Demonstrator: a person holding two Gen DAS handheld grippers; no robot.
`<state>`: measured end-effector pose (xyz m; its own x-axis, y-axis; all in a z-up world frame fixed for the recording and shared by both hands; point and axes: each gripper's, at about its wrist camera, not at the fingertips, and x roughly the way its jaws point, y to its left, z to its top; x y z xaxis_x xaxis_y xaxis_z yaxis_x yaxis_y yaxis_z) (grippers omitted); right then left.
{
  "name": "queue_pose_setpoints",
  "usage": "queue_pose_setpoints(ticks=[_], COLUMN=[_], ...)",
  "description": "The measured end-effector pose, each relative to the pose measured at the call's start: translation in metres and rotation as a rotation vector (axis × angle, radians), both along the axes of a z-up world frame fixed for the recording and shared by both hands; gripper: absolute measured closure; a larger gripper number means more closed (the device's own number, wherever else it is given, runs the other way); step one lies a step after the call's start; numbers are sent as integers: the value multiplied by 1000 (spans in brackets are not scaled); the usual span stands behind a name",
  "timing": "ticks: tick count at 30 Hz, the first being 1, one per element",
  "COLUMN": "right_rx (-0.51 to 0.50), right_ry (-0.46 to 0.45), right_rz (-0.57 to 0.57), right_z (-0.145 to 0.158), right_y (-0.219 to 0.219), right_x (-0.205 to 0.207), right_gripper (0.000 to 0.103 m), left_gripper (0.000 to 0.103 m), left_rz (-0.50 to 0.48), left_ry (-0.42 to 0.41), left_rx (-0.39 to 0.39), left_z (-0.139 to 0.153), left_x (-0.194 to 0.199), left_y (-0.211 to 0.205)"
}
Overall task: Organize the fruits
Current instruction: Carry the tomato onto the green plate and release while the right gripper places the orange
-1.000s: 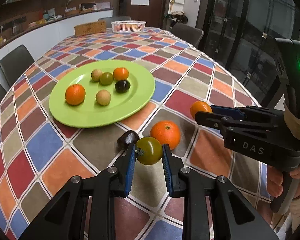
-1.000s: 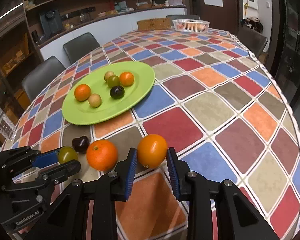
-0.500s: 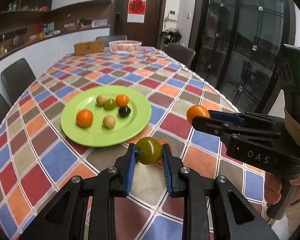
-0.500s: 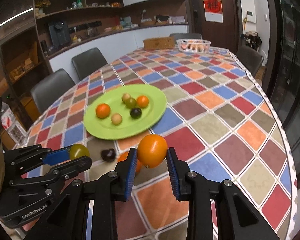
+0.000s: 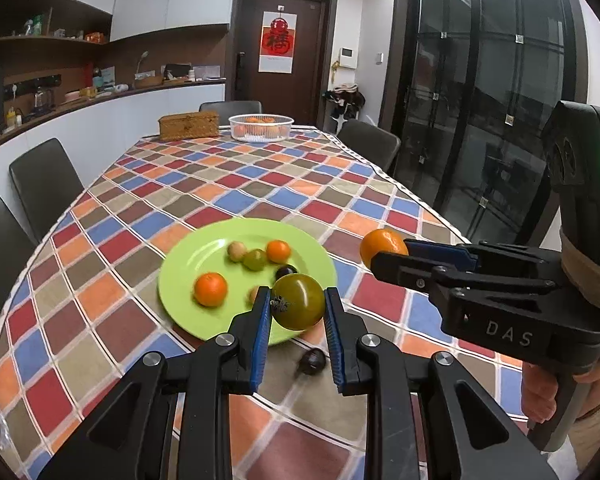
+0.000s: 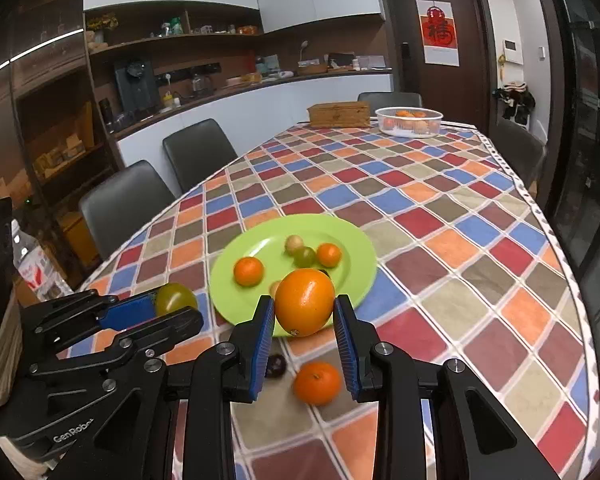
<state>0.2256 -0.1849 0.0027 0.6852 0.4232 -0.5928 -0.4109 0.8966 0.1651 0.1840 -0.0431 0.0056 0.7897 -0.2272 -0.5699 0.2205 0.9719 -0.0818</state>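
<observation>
Two grippers are in our hands, each loaded with one fruit and held above the checkered tablecloth (image 5: 204, 184). Our left gripper (image 5: 298, 322) has its blue pads (image 5: 260, 332) closed narrowly against the sides of a green tomato (image 5: 299, 301), whose stem end faces the left pad. Our right gripper (image 6: 304, 330) clamps an orange (image 6: 305, 302) between its pads in the same manner. Both fruits are clear of the table surface.

In the left wrist view, the right gripper (image 5: 392, 256) appears to the right with the orange (image 5: 382, 246) at its tip. In the right wrist view, the left gripper (image 6: 168, 306) appears at lower left with the tomato (image 6: 176, 298).

We see a green plate (image 6: 352, 248) on the tablecloth ahead of both tools. It carries a mandarin (image 6: 249, 271), a smaller orange fruit (image 6: 329, 255), a green fruit (image 6: 304, 256) and a tan fruit (image 6: 294, 243); further pieces are partly hidden behind the held fruits. On the cloth in front of the plate lie a second mandarin (image 6: 317, 383) and a dark fruit (image 6: 276, 366), near each other.

At the far end of the table stand a white basket (image 5: 261, 127) of fruit and a wicker box (image 5: 189, 124), side by side.
</observation>
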Motion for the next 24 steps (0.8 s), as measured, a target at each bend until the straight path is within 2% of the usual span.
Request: queue_pose_setpoints(ticks=[12,24], right_rx=[-1,-45], right_ry=[45,158], right_rz=[22,12], right_z=[-3,-37], right_y=[45,67], right_x=[43,95], right_gripper=[71,71], left_gripper=[77,77], left_rz=[-15,-46], left_ry=[14,114], left_rx=[30,11], left_z=[-5,-36], left_x=[46,109], left_y=[41,60])
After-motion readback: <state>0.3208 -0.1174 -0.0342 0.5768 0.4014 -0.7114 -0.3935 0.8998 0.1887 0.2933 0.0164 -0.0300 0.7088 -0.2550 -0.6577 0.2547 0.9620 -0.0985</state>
